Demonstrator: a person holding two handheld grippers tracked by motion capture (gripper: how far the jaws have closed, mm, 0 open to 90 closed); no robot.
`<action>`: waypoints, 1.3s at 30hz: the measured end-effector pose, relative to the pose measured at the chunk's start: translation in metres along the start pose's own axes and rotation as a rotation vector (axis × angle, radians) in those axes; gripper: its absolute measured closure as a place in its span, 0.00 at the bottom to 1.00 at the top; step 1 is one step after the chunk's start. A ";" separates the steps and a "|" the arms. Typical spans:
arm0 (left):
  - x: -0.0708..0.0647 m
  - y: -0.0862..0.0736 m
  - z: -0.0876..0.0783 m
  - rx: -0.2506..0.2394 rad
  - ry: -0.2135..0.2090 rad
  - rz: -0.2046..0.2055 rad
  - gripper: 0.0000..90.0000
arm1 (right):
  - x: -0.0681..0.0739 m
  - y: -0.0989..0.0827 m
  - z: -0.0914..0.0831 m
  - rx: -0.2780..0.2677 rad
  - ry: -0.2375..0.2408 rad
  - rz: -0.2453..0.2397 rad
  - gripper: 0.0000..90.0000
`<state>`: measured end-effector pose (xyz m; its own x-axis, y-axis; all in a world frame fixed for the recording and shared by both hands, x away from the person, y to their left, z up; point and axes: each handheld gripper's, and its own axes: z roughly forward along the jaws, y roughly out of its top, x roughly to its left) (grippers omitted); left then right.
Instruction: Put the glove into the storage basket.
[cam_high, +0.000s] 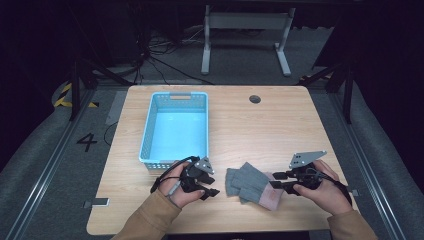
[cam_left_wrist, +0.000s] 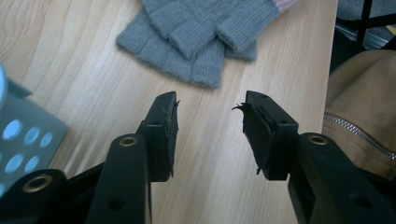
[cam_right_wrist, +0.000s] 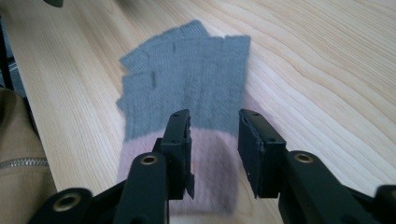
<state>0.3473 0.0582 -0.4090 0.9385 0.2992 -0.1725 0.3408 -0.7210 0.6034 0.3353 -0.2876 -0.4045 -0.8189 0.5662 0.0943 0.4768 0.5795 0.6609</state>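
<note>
The gloves (cam_high: 252, 184) lie stacked on the table (cam_high: 280, 130) between your two hands, grey fingers toward the left, pink cuffs toward the right, just near the front edge. The basket (cam_high: 176, 129) stands behind and to the left, well clear of them.

Your right gripper (cam_right_wrist: 215, 135) hangs over the pink cuff with its jaws parted and nothing pinched between them — the pads straddle the line where pink meets grey but do not press on the knit. If a grab is what you mean next, lower the jaws until the pads sit on either side of a fold of cuff, taking both layers, before you squeeze; a shallow bite on one layer would likely lift one glove and leave the other. Come in along the cuff, not across the fingers, where the knit is loose and could slip.

Your left gripper (cam_left_wrist: 210, 121) is released too, jaws about half apart over bare wood, pointing at the grey fingertips from a short way off. Keep it there or bring it to the finger end to steady the pile.

In the high view both hands rest low — the left (cam_high: 187, 187) just in front of the basket's near corner, the right (cam_high: 320, 187) by the cuffs, each gripper aimed inward at the gloves.
</note>
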 end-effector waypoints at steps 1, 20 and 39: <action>0.000 0.001 0.001 -0.002 -0.005 0.002 0.63 | -0.001 -0.002 -0.002 0.004 -0.005 0.006 0.73; -0.001 0.019 0.032 -0.033 -0.013 -0.070 0.63 | -0.013 -0.033 -0.019 0.121 -0.084 0.059 0.76; 0.008 0.019 0.049 -0.017 0.015 -0.049 0.68 | -0.006 -0.031 -0.001 0.179 -0.016 -0.007 0.75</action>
<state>0.3636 0.0162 -0.4375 0.9198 0.3430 -0.1903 0.3848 -0.6947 0.6077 0.3251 -0.3103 -0.4248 -0.8177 0.5703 0.0778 0.5220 0.6778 0.5178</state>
